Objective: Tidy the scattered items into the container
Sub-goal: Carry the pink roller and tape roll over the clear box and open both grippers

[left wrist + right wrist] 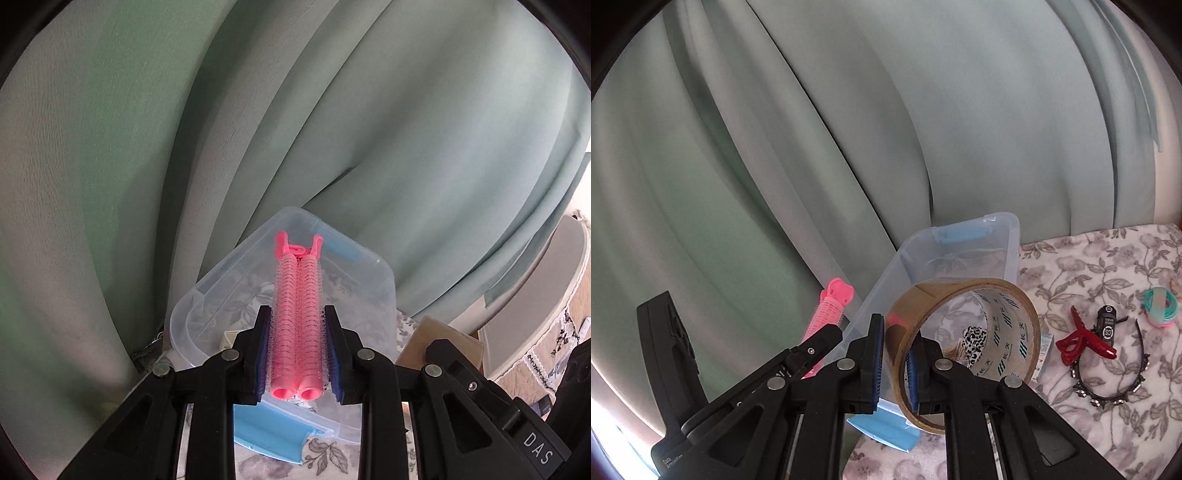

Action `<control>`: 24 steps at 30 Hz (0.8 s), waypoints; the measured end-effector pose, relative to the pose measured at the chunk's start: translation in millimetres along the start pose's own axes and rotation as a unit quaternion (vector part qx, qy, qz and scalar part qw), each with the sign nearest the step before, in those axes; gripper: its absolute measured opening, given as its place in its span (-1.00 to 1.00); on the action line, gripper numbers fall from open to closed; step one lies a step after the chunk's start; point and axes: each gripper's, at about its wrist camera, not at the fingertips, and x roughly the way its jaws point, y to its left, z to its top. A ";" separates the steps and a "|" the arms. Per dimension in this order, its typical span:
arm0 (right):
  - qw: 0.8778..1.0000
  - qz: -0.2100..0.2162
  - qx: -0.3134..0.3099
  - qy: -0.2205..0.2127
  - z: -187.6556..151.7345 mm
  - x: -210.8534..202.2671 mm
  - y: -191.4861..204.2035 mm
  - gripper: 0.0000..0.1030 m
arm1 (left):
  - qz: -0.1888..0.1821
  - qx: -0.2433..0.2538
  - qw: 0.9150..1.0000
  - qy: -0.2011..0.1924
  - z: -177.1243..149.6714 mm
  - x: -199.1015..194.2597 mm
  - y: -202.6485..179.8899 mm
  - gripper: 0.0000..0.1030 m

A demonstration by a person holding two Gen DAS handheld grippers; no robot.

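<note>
Left hand-held gripper [297, 354]: clamped on a pink curler [297, 317], held above the box [207, 295].
Right hand-held gripper [897, 363]: pinching the wall of a tape roll [964, 332], raised at the box's near edge.
Box: clear, open, on the floral bed [1089, 266]; contents unclear.
Left to do: red clip [1086, 341], headband [1108, 387], elastics [1160, 306] and a small black item [1107, 326] lie near the bed's right edge.

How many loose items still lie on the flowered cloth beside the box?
4: a red claw clip, a dark small object behind it, a beaded headband in front, a teal band bundle farthest right. Others may be hidden.
</note>
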 end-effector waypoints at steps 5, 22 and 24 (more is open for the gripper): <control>1.000 0.015 -0.005 0.023 -1.8 30.7 -1.0 -0.73 | 0.018 -0.008 1.000 0.015 -2.3 12.8 15.0 -0.46; 0.999 0.008 -0.009 0.046 -13.6 40.6 15.3 -0.71 | 0.038 -0.021 0.998 0.048 -11.8 31.9 34.6 -0.40; 0.999 0.006 -0.007 0.045 -13.1 37.6 14.5 -0.70 | 0.037 -0.021 0.998 0.047 -11.3 29.6 32.9 -0.19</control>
